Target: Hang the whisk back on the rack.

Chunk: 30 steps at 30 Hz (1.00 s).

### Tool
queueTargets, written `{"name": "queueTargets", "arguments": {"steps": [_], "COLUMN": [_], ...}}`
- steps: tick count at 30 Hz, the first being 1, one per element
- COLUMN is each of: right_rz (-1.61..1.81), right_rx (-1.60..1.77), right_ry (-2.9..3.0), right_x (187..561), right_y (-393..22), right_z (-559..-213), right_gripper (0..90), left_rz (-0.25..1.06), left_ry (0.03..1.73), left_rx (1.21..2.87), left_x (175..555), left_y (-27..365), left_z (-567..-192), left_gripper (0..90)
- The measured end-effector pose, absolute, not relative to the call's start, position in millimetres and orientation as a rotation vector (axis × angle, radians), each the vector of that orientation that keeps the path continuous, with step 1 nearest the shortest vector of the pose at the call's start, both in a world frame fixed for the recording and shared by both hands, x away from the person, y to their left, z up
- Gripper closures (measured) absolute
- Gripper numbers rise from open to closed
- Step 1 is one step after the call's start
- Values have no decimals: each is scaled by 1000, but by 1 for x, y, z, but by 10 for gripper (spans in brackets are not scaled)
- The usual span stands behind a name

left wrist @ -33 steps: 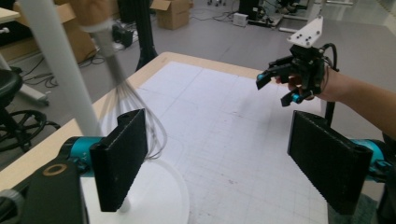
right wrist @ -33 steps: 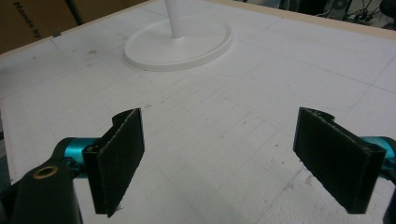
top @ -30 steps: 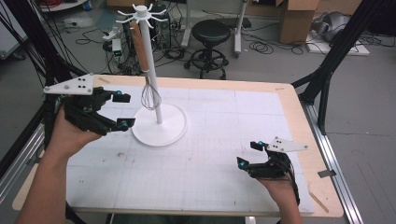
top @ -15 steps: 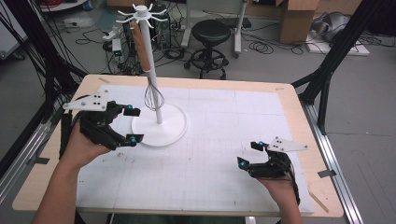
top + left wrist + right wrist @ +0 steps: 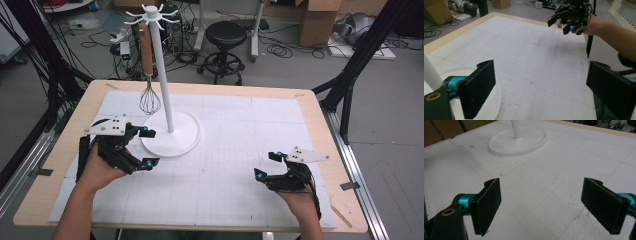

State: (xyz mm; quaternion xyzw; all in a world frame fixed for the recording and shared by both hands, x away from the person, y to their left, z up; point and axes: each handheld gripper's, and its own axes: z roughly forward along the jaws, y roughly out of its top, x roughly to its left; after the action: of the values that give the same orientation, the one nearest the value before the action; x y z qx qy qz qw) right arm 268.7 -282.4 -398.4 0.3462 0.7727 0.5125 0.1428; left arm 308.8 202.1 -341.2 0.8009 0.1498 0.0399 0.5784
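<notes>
A white stand (image 5: pixel 162 75) with hooks at its top rises from a round base (image 5: pixel 182 137) on the table's left half. From one hook hangs a wire whisk (image 5: pixel 149 97) with a wooden handle. My left gripper (image 5: pixel 149 148) sits low at the base's left rim, below the whisk. Its jaws have just been opening and stand open with nothing between them. In the left gripper view (image 5: pixel 541 87) they frame bare mat, with the base (image 5: pixel 495 107) under the left jaw. My right gripper (image 5: pixel 265 165) rests open and empty at the front right, facing the base (image 5: pixel 519 142).
A white gridded mat (image 5: pixel 235 130) covers the wooden table (image 5: pixel 312 120). Behind the table stand a black stool (image 5: pixel 227 37), cables and cardboard boxes on the floor. Black frame legs (image 5: pixel 350 75) flank the table's right side.
My left hand has come down from beside the whisk to just above the mat by the stand's base, and its jaws look wider. The right hand has not moved.
</notes>
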Motion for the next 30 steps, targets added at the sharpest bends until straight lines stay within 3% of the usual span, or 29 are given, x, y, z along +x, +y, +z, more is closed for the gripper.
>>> {"name": "queueTargets", "arguments": {"steps": [14,20,30], "right_rz": [1484,1485,1470], "right_rx": [985,984,988], "right_ry": [2237,2248,2241], "right_x": [271,272,270], "right_y": [-282,-281,-282], "right_z": [-400,-402,-400], "right_gripper": [156,156,156], "left_rz": [100,111,116], "left_ry": [433,457,457], "left_rx": [1930,1934,1943], "left_x": [314,316,316], "left_y": [209,210,210], "left_z": [-378,-384,-387], "left_gripper": [63,17,16]}}
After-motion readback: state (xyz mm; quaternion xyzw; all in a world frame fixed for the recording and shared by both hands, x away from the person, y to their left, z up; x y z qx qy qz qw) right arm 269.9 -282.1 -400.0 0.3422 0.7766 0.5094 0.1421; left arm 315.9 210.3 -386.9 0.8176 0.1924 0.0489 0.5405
